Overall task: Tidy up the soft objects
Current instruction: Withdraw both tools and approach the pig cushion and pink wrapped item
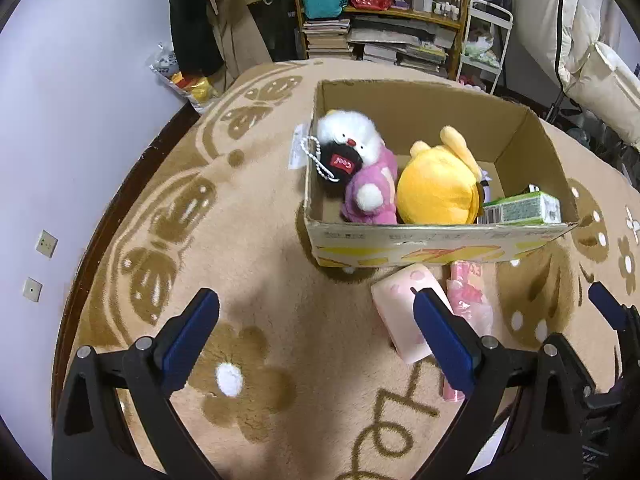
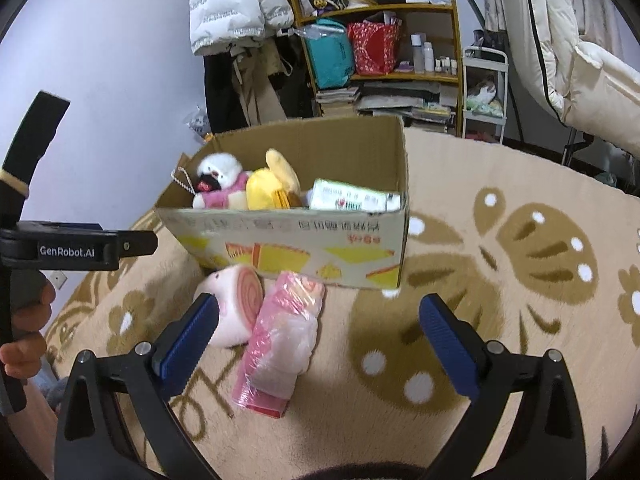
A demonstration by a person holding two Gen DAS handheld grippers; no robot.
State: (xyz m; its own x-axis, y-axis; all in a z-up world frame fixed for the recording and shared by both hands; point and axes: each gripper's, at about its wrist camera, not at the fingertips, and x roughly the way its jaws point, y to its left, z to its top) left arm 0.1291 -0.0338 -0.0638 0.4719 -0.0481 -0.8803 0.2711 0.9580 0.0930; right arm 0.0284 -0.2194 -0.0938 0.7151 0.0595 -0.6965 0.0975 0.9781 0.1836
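Looking along my left tool (image 1: 316, 322), I see its blue-padded jaws spread wide with nothing between them, hovering over the beige plush rug with brown flower and butterfly patterns (image 1: 248, 232). Ahead and slightly right of the tool stands the open brown cardboard box with yellow printing (image 1: 440, 240). Inside it, from left to right, lie a fluffy white plush with a black patch and bead chain (image 1: 348, 136), a pink plush with a white round part (image 1: 370, 196), a round yellow plush toy (image 1: 438, 190) and a green-and-white carton (image 1: 520, 209) against the near right corner. Just in front of the box, partly behind my right finger, lies the pale pink roll-shaped soft toy (image 1: 394, 304), with the pink plastic-wrapped soft package (image 1: 470, 296) just to its right on the rug.

From my right tool (image 2: 318, 324), jaws likewise wide apart and empty, the pink roll-shaped soft toy (image 2: 236, 304) sits just beyond my left finger, touching the wrapped package (image 2: 280, 340), which lies ahead between the fingers, nearer the left one. The box (image 2: 288, 240) stands beyond both. Far to the left, my left hand (image 2: 28, 320) holds the other tool's black handle.
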